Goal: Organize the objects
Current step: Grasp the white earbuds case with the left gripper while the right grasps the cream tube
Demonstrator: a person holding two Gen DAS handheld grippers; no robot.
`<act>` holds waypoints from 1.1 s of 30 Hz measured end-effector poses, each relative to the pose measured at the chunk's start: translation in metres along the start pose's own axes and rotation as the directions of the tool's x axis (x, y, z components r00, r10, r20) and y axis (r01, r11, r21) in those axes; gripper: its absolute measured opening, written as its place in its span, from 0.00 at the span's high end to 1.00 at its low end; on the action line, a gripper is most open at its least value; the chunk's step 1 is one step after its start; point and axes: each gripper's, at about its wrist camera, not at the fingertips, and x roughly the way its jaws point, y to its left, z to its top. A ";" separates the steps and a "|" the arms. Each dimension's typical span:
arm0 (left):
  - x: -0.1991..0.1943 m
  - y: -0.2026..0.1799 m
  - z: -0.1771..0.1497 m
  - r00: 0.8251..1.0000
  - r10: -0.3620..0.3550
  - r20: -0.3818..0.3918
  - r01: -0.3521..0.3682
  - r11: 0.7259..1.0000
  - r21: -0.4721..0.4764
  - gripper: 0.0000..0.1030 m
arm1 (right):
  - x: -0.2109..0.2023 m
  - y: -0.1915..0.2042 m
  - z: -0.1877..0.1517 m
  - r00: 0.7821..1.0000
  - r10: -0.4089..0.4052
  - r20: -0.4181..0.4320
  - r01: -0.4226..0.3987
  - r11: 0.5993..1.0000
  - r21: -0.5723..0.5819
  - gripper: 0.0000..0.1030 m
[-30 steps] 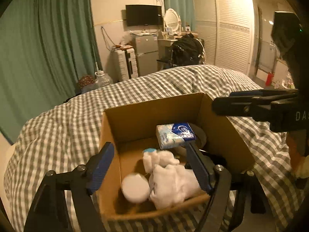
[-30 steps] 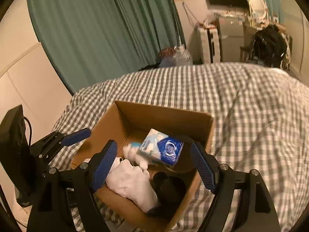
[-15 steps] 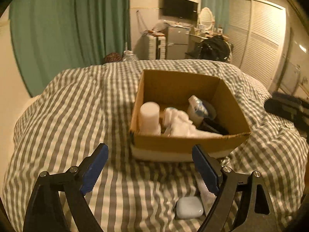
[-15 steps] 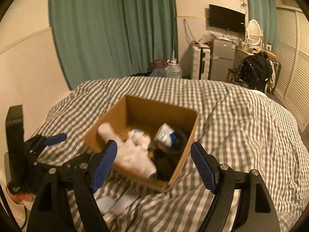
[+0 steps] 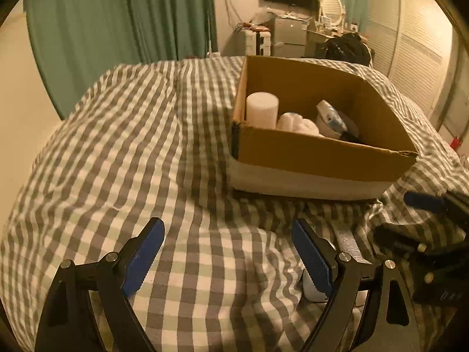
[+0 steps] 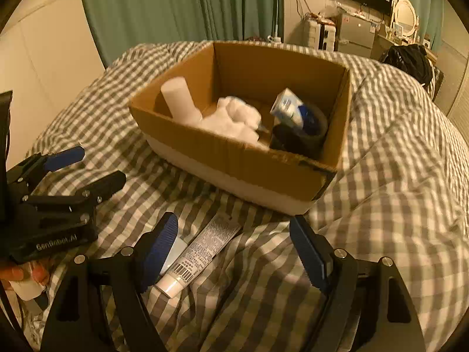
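An open cardboard box point(image 5: 319, 155) point(image 6: 243, 158) sits on the checked bed cover. It holds a white cylinder point(image 5: 261, 110) point(image 6: 178, 99), a white cloth point(image 6: 234, 117), a blue-and-white tissue pack point(image 6: 288, 108) and a dark object point(image 6: 296, 142). A white tube point(image 6: 199, 253) lies on the cover in front of the box, just beyond my open right gripper point(image 6: 234, 249). A small white case point(image 5: 312, 289) lies by the right finger of my open, empty left gripper point(image 5: 228, 252), well short of the box.
The left gripper's body point(image 6: 52, 205) shows at the left in the right wrist view; the right gripper point(image 5: 425, 234) shows at the right in the left wrist view. Green curtains, a TV, a fridge and a wardrobe stand beyond the bed.
Both grippers have pulled back from over the box and come down low over the cover in front of it. The tube and the white case have come into view.
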 end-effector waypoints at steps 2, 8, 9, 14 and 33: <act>0.004 0.004 -0.001 1.000 -0.001 -0.012 0.001 1.000 -0.017 0.12 | 0.007 0.002 -0.002 1.000 0.004 -0.025 -0.004 1.000 -0.004 0.24; 0.008 0.011 -0.001 0.999 -0.010 -0.033 0.009 0.999 -0.050 0.12 | 0.027 0.019 -0.008 0.996 0.003 -0.093 -0.009 0.998 -0.059 0.28; 0.007 0.012 -0.002 0.999 -0.012 -0.034 0.010 0.999 -0.052 0.12 | 0.031 0.023 -0.010 0.994 0.004 -0.112 -0.012 0.997 -0.075 0.34; 0.007 0.011 -0.005 0.999 -0.007 -0.040 0.005 0.999 -0.049 0.12 | 0.044 0.033 -0.020 0.987 0.017 -0.163 -0.036 0.993 -0.113 0.41; 0.016 0.009 -0.006 0.998 0.007 -0.055 -0.009 0.999 -0.041 0.12 | 0.063 0.043 -0.041 0.964 -0.176 -0.200 0.119 0.956 -0.269 0.67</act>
